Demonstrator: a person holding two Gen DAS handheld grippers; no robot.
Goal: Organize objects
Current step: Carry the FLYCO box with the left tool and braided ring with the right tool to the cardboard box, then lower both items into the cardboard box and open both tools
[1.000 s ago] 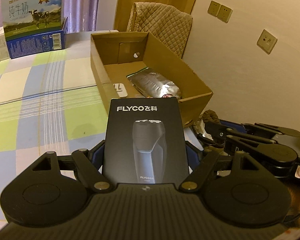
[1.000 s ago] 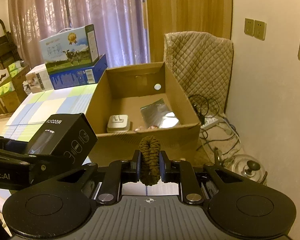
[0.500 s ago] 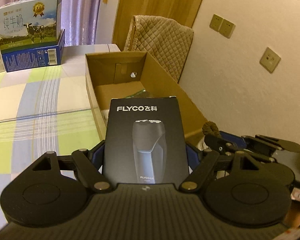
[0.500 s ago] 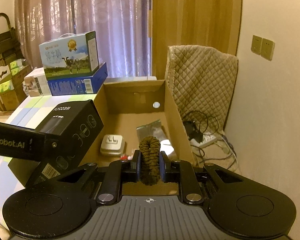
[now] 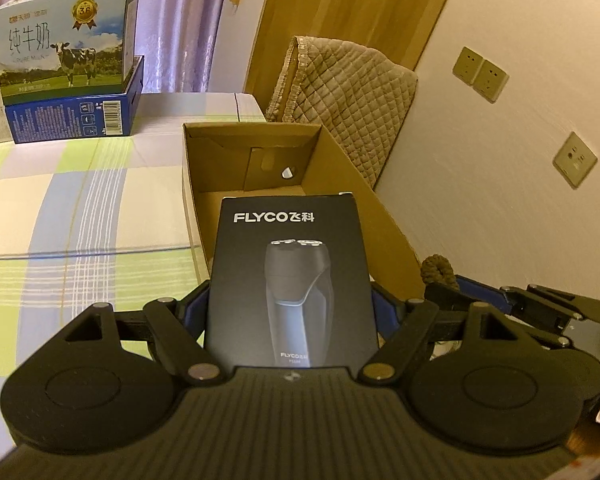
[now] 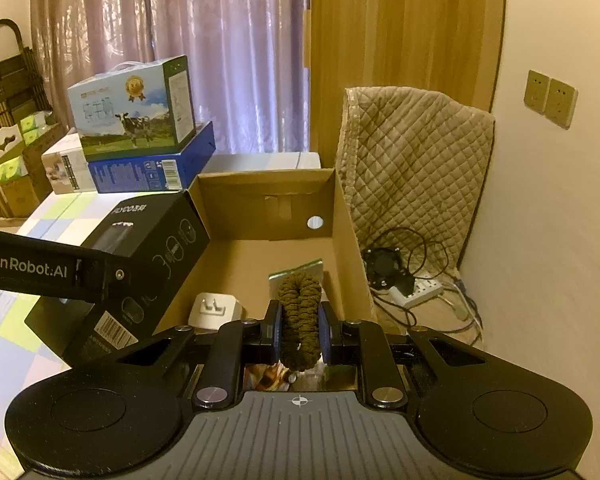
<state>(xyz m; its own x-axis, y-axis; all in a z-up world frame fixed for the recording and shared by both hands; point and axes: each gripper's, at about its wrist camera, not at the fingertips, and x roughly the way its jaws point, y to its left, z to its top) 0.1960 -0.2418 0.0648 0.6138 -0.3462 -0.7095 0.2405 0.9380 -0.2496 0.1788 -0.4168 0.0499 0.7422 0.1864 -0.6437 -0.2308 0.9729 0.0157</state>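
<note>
Shaver box [image 5: 290, 280], black, one only, clamped between the left gripper [image 5: 290, 312] fingers and held over the near left corner of the open cardboard box [image 5: 384, 216]. Brown braided loop [image 6: 300, 316], one, pinched tight in the right gripper [image 6: 300, 334], above the same carton's near end. Inside on the floor: one white plug adapter [image 6: 216, 308], one silvery pouch [image 6: 296, 270] half hidden behind the loop. Further back on the checked tablecloth [image 5: 80, 216]: three stacked cartons, counted — milk carton [image 5: 64, 40] on top of a blue carton [image 5: 76, 116], white carton [image 6: 66, 166] beside.
</note>
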